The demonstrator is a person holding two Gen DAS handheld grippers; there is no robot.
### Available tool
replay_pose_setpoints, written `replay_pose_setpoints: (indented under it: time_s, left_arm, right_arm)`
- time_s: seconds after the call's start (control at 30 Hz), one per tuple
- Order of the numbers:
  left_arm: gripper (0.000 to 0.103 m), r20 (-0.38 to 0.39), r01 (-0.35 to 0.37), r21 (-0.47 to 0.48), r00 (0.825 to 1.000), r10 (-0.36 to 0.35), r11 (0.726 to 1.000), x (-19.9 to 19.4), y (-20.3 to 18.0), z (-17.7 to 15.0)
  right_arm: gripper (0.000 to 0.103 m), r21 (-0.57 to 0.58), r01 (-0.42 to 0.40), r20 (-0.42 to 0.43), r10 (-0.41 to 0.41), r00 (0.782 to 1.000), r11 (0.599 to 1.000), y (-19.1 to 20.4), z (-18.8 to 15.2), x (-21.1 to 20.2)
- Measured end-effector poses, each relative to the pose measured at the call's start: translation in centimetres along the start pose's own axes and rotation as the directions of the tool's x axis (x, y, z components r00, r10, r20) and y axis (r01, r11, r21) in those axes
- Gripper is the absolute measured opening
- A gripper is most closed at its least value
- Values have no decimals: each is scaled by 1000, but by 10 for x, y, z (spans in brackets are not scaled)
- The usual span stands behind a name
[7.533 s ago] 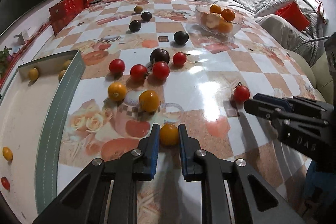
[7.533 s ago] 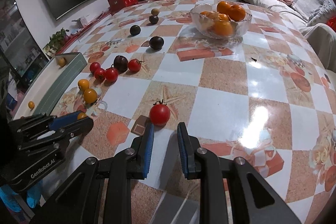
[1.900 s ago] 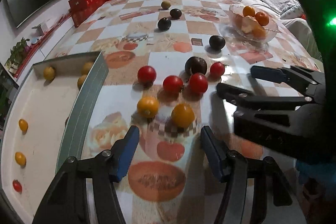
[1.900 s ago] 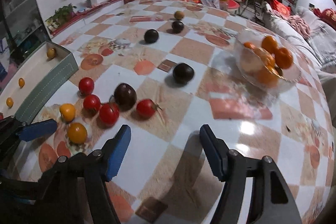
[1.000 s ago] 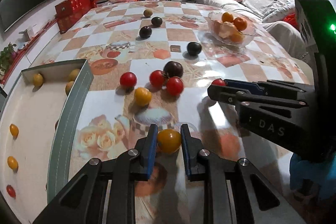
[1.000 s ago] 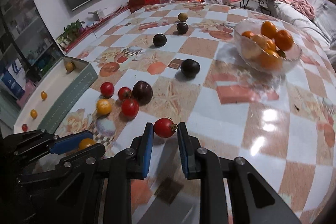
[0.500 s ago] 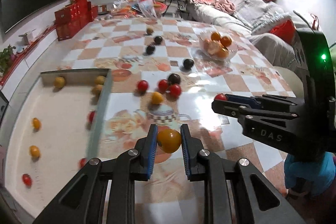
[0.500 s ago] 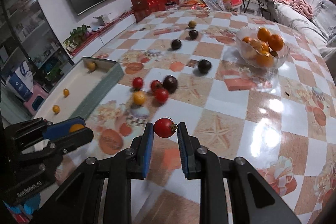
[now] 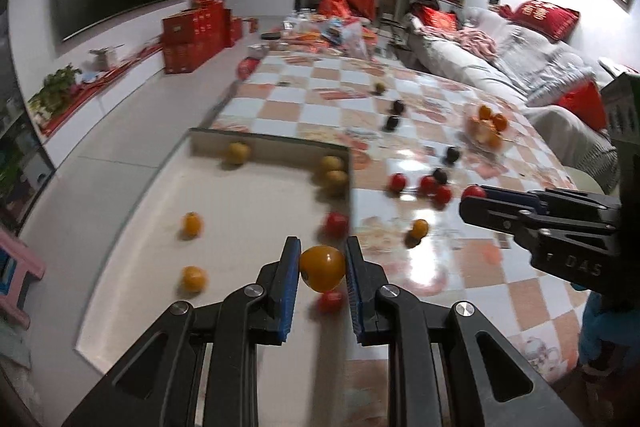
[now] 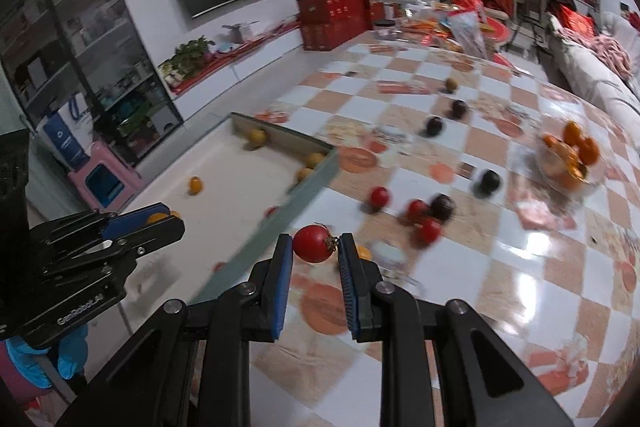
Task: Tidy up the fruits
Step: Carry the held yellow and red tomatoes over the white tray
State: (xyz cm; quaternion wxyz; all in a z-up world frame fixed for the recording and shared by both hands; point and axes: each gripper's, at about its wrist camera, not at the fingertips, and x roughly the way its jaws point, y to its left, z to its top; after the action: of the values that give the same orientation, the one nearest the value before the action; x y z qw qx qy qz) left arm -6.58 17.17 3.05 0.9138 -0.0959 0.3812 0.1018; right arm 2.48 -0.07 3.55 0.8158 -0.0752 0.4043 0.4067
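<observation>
Between blue fingers (image 9: 289, 279): glossy, seemingly orange-yellow tomato (image 9: 322, 267).

The tray (image 9: 270, 143) lies on the table's (image 9: 460, 291) left edge, loose fruits (image 9: 428, 183) to its right (bowl (image 9: 486, 137) farther right)

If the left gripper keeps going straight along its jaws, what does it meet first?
Probably the tray: the left gripper, shut on a yellow tomato, points down at its white floor near a red tomato. Depth is unclear.
</observation>
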Motion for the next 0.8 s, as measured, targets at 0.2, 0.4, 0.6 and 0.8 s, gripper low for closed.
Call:
replay_pose_setpoints:
  time_s: [0.2,0.4,0.6,0.8]
  left_arm:
    - [24,-16,-41,-43,999,40,998,5,32,-8]
    - [23,-49,-58,-60,997,56,997,15,48,-17]
    - [24,-94,-73,-44,993,69,996,29,50,-24]
    - [23,-140,-107,-20,985,103,994,41,52,-30]
  right_arm:
    - [25,-42,-43,-23,42,999,998,33,8,21]
    - [25,-73,-67,-49,64,997,995,56,13,39]
    - [25,-91,-79,-90,71,993,993,70,15,61]
    - [25,-112,-92,-154,74,985,989,82,12,90]
